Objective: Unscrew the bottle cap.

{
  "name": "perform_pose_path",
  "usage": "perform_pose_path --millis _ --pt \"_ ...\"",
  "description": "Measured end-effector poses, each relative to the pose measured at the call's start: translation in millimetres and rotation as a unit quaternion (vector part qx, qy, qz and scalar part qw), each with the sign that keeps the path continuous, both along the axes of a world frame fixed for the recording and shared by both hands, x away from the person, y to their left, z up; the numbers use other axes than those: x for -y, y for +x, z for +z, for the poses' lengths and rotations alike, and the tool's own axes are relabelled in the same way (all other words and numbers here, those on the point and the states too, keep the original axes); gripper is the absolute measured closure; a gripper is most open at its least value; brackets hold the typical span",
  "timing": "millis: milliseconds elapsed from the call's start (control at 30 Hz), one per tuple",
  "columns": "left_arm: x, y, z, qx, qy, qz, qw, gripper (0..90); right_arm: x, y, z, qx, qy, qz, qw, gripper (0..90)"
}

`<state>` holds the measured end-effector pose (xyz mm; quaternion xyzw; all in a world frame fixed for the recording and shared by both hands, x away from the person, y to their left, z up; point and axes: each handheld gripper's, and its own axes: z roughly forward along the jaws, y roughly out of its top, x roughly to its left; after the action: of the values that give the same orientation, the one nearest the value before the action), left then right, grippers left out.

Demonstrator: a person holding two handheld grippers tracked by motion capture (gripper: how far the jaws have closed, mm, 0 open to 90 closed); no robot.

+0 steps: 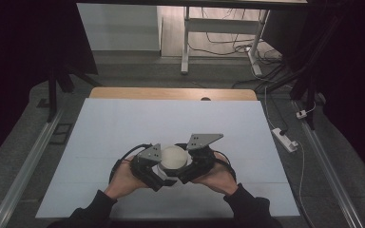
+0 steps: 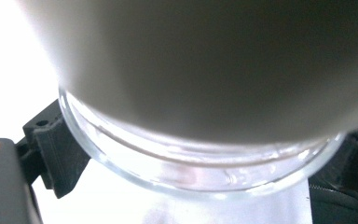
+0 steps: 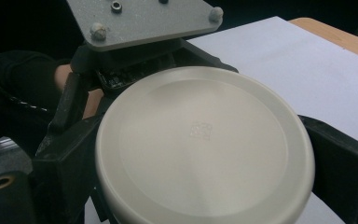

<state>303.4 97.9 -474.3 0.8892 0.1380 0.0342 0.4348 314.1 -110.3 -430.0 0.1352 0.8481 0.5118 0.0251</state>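
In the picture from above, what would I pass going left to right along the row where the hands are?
Left hand → left tongs → lid → right tongs → right hand.

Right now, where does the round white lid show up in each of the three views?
High view: the lid sits low center, between the two grippers.
Left gripper view: the lid fills the top, above the glass jar rim.
Right gripper view: the lid sits center.
Shared landmark: the white table mat.
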Motion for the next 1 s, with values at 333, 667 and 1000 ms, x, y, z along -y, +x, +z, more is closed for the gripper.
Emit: perform_pose_path --millis 333,667,1000 --pt "-3.1 1.5 0.4 0.002 0.001 0.013 0.9999 7.8 2.7 -1.0 4.1 0.007 -0.001 -0.009 0.9999 7.3" --pt "-8.4 5.3 -0.4 0.000 -0.002 0.033 0.9994 7.8 7.6 -1.2 7.3 0.009 0.001 -0.019 0.9998 7.3" --pt "-10.4 10.2 -3.2 -0.003 0.003 0.050 0.9987 7.8 10.2 -5.7 7.2 0.008 -0.003 -0.027 0.9996 7.3"
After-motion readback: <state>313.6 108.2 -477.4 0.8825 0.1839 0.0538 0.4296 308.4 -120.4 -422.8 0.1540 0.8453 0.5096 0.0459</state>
